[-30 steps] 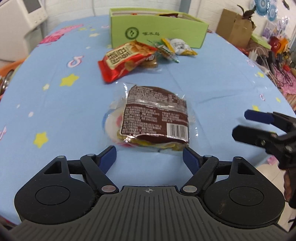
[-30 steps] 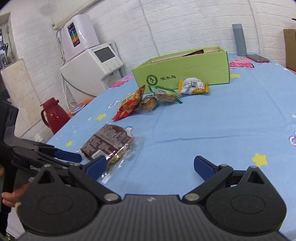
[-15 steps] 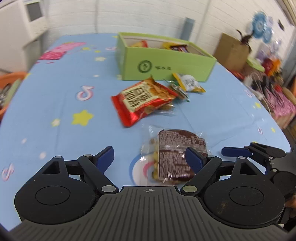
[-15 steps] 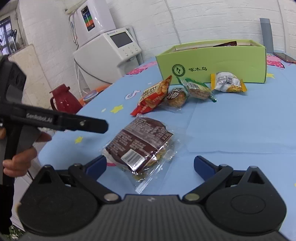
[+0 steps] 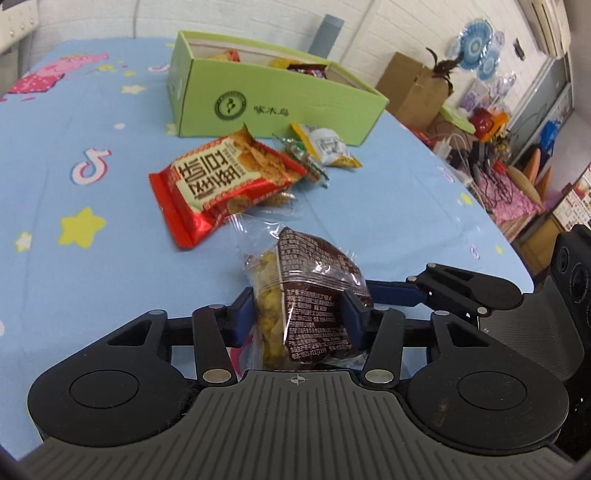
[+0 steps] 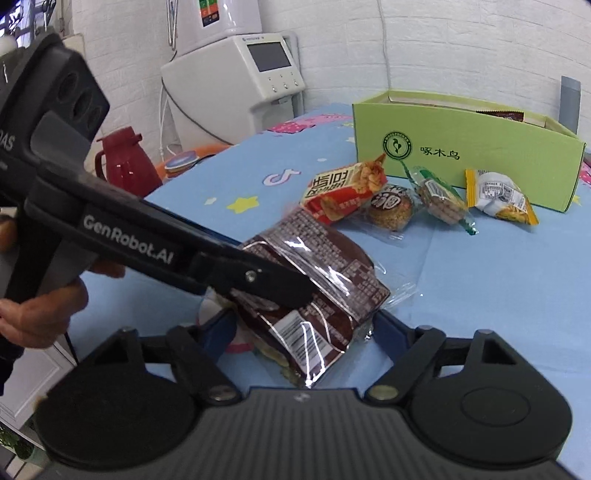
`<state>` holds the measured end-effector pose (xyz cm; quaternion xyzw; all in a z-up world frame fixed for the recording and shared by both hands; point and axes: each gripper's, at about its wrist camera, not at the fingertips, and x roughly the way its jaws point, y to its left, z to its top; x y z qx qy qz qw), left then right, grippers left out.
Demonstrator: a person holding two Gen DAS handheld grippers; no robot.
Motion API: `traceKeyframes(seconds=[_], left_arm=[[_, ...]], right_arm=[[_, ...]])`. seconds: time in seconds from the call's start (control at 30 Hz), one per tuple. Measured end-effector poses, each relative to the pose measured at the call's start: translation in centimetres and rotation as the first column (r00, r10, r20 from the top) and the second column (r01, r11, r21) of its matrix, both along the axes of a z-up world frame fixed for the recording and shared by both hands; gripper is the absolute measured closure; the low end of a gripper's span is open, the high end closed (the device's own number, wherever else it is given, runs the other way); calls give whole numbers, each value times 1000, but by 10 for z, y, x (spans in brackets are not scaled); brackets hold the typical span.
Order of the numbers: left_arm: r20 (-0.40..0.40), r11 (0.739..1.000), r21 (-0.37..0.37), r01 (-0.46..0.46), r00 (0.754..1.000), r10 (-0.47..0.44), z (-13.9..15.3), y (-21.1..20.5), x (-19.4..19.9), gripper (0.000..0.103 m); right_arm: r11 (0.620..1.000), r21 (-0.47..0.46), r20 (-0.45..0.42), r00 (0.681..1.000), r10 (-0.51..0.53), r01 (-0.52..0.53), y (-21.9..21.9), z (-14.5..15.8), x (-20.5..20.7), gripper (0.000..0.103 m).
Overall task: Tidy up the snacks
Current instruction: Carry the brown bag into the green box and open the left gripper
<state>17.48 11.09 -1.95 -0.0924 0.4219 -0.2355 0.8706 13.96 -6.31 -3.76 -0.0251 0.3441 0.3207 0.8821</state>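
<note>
My left gripper [image 5: 297, 315] is shut on a brown snack pack [image 5: 314, 306] and holds it tilted up off the blue table. In the right wrist view the same pack [image 6: 317, 273] lies between my right gripper's [image 6: 304, 325] fingers, which stand either side of it, still apart. The left gripper's arm [image 6: 147, 240] crosses that view from the left. A green box [image 5: 273, 99] with several snacks inside stands at the back. A red snack bag [image 5: 221, 181], a round cake [image 6: 391, 203], a green-wrapped snack [image 6: 439, 199] and a white-yellow pack [image 6: 498, 195] lie before it.
The blue tablecloth [image 5: 74, 184] covers a round table whose edge curves at the right. A white machine [image 6: 236, 77] and a red jug [image 6: 125, 162] stand beyond the table's left side. A grey bottle [image 5: 325, 33] stands behind the box.
My left gripper has closed on the brown pack and tipped it up off the table. My right gripper has moved in close around the same pack.
</note>
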Motion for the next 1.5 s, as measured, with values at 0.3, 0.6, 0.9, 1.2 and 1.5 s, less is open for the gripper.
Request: traceKeyframes(seconds=[0.3,0.6,0.9,1.2,1.5], left_arm=[[129,993,-118,2,992,13,70,-5,54,69],[193,997,-48,-53,979,61,101,-34,217,69],[108,988,13,-153,983,151,48,-35,283,45],[148,990,36,-135,981,128,65,-44,254,38],[225,995,25,-96,970,88,98,-49,185,32]], right_arm=[[999,20,157,987,-32,29,-17,65,39,19],[996,-63,201,978,-48,62,-19,101,208,19],[992,-124,100,995,-20,32,-14,56,287,16],[996,-45,147,986,-73,80,-32,75,264,10],[994,12,197,974,-111,111,-65,104,173,10]])
